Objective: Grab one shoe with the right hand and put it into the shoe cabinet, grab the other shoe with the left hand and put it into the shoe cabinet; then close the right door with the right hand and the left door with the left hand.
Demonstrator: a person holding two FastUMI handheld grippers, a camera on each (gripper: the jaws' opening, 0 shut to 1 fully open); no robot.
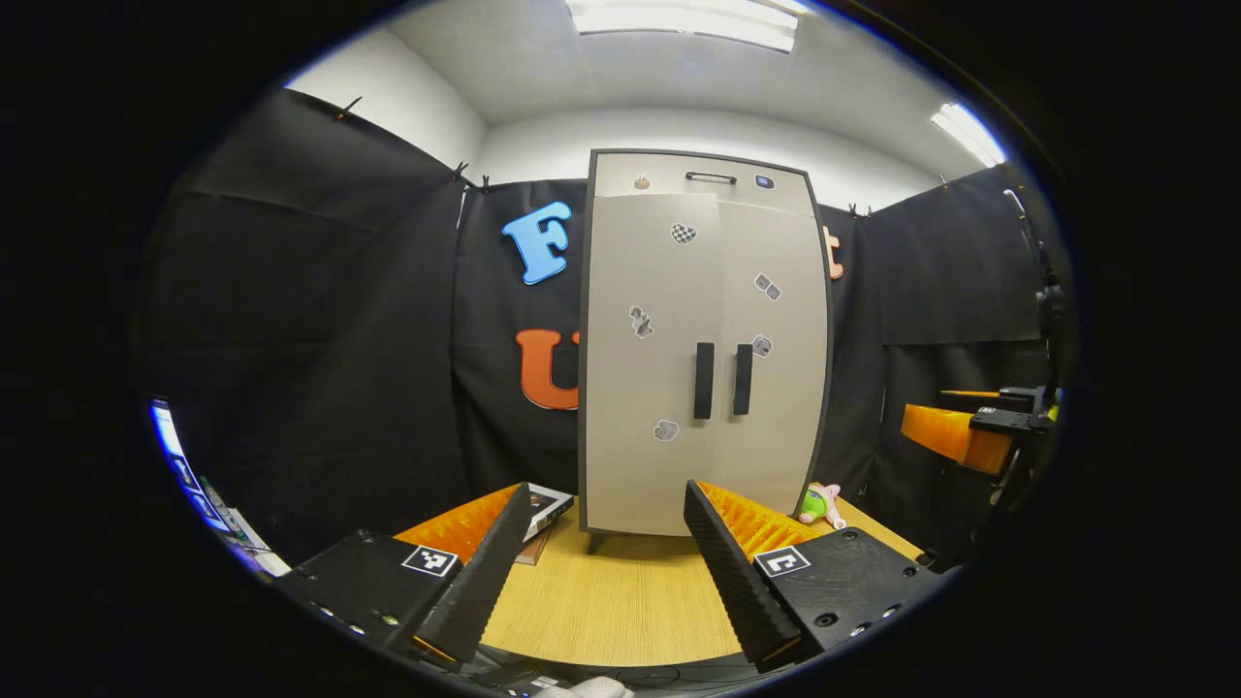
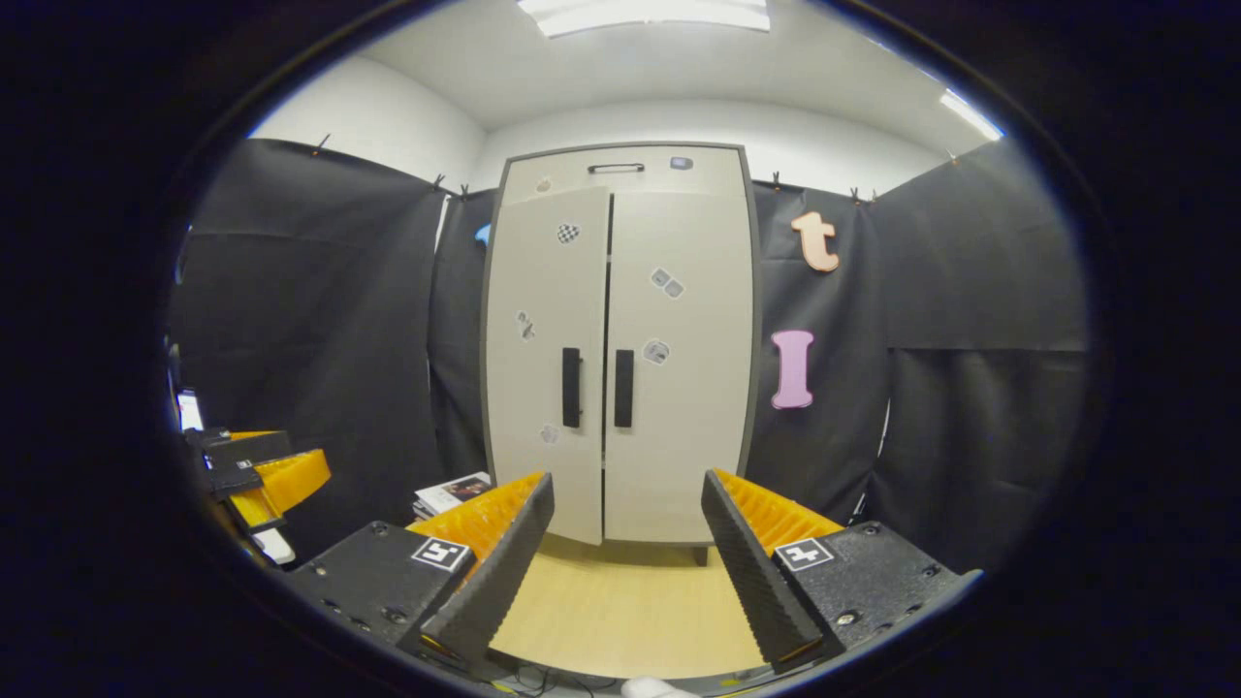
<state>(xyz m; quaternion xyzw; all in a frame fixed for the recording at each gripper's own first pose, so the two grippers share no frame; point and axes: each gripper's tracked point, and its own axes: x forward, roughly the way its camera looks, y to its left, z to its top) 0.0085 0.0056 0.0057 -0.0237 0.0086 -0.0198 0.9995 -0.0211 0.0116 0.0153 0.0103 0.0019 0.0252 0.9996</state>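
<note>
The tall beige shoe cabinet (image 1: 679,291) stands on the wooden table straight ahead, with two dark vertical handles (image 1: 704,380) side by side at its middle. In the right gripper view the cabinet (image 2: 620,291) has its right door flush, while the left door (image 2: 548,368) stands very slightly proud with a thin gap along its edge. My left gripper (image 1: 607,490) is open, well short of the cabinet, with nothing between its fingers. My right gripper (image 2: 627,477) is open too and holds nothing. The right gripper (image 1: 979,431) also appears far right in the left gripper view, and the left gripper (image 2: 262,475) far left in the right gripper view.
A small green and pink plush toy (image 1: 822,504) lies on the table (image 1: 620,601) by the cabinet's right foot. A stack of magazines (image 1: 545,512) sits at its left foot, also visible as magazines (image 2: 451,492). A lit screen (image 1: 194,485) is at the far left.
</note>
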